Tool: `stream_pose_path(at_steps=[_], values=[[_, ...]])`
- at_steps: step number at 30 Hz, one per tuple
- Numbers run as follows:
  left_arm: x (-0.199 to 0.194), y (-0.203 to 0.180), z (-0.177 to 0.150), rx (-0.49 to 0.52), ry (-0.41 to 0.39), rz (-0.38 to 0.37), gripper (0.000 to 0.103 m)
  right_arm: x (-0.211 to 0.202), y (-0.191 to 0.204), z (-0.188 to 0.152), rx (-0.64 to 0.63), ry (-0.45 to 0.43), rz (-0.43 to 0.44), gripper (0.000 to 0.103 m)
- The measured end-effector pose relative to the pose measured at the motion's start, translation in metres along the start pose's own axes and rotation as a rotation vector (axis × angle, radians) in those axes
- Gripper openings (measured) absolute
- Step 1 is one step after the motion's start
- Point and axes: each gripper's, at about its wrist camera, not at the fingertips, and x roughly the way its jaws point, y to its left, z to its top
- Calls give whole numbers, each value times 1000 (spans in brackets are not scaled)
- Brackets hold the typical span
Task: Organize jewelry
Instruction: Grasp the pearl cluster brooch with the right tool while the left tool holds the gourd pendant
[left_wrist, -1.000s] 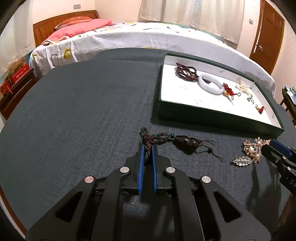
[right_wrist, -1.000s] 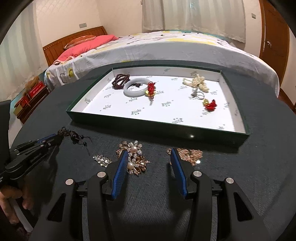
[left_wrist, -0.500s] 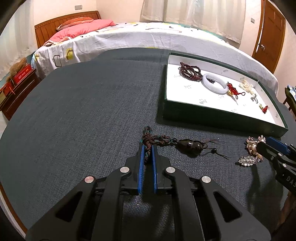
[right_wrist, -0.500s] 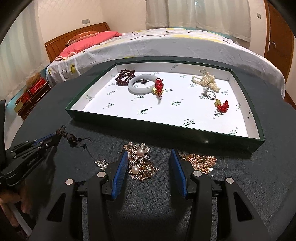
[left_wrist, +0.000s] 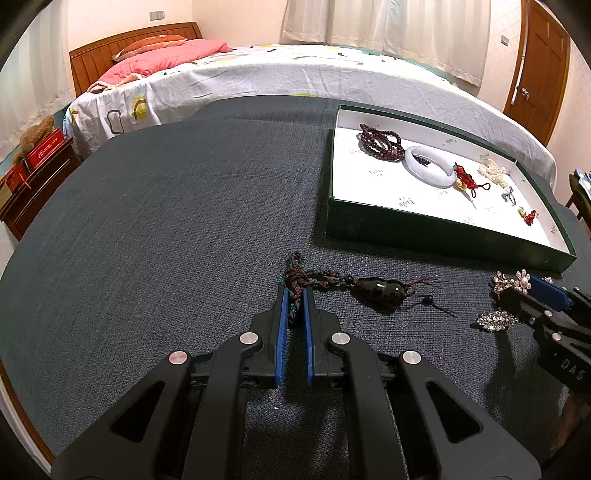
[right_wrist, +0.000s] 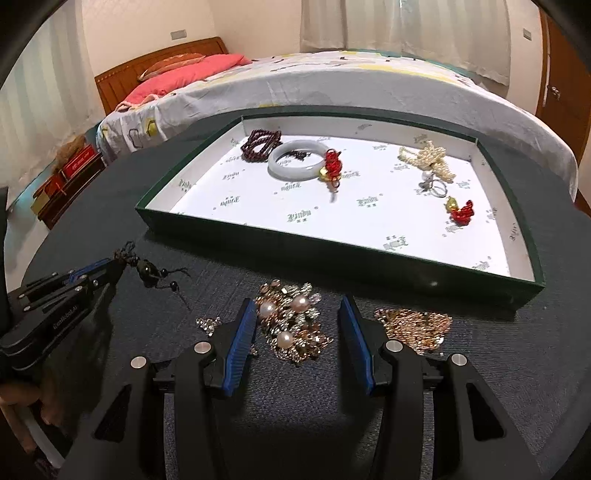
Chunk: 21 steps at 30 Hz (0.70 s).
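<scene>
Right wrist: pearl brooch (right_wrist: 293, 325) lies between the spread right tool (right_wrist: 297, 314) fingers.

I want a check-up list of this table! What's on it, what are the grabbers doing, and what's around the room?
Surface: dark woven tablecloth, round-edged.
Job's things: green tray with white lining holds a dark red bead bracelet, white bangle, two red knot charms, pearl strand and ring. Outside it lie a dark gourd pendant, pearl brooch, gold chain pile and small crystal piece.
Clutter: nothing seen.
Grippers: left hand-held gripper shut on the pendant's braided cord; right hand-held gripper open, fingers either side of the brooch.
Cables: nothing seen.
Surroundings: bed, curtains, wooden door, side cabinet.
</scene>
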Motion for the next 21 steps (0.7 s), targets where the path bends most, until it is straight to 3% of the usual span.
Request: stream_pose_path(at_steps=[3, 6, 16, 21], values=[[0, 0, 0, 0, 0, 0, 8, 1, 1, 0, -6, 0, -4, 46], [0, 0, 0, 0, 0, 0, 8, 1, 2, 0, -9, 0, 0, 36], [0, 0, 0, 0, 0, 0, 8, -7, -1, 0, -2, -23, 3, 22], [0, 0, 0, 0, 0, 0, 8, -8, 0, -2, -7, -25, 2, 21]])
